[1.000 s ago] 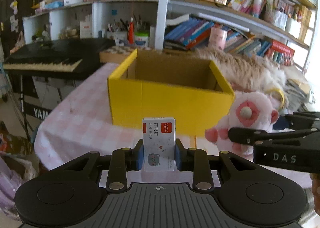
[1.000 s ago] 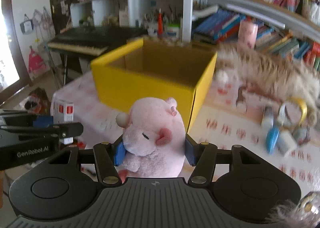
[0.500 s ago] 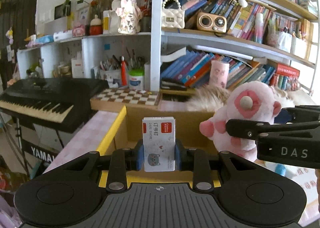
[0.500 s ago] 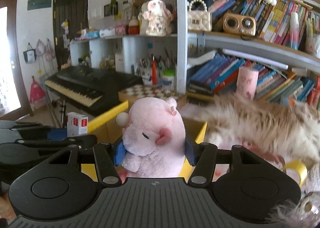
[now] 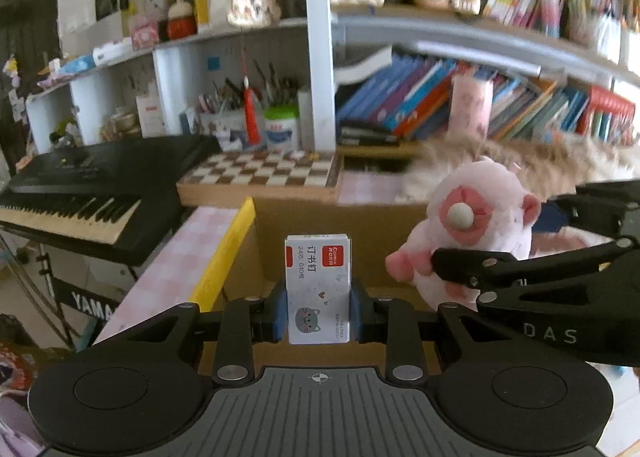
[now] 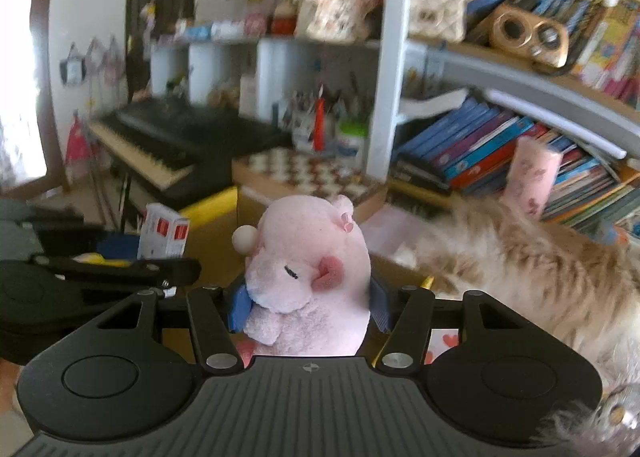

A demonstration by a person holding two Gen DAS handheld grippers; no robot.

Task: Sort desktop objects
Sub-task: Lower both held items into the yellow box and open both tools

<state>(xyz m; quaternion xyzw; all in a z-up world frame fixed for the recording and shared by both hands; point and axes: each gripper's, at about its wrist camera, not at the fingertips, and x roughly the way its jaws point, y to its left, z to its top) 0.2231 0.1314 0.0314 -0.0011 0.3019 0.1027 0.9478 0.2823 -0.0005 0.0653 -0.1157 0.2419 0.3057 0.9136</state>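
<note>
- Left wrist view: left gripper [image 5: 318, 303] is clamped on a small white cardboard staple box with a red label and a grey cat print [image 5: 318, 289]. The blue pads [image 5: 280, 311] press its two narrow sides; the box stands upright.
- The staple box hangs over the open yellow cardboard carton with brown inner walls [image 5: 224, 257]. Judged light, stiff and smooth-faced; side pinch low on the body suits it, though card walls could dent under a hard squeeze.
- Same view, right side: pink plush pig with a beige pom-pom [image 5: 476, 229] sits in the right gripper [image 5: 460, 257], also above the carton.
- Right wrist view: right gripper [image 6: 308, 309] is closed around the plush pig [image 6: 308, 277], pads sunk into its flanks.
- Plush judged soft, light, compressible, not fragile; grip mid-body holds best, as fabric yields.
- Staple box [image 6: 166, 235] appears at left beside the carton rim [image 6: 208, 203].
</note>
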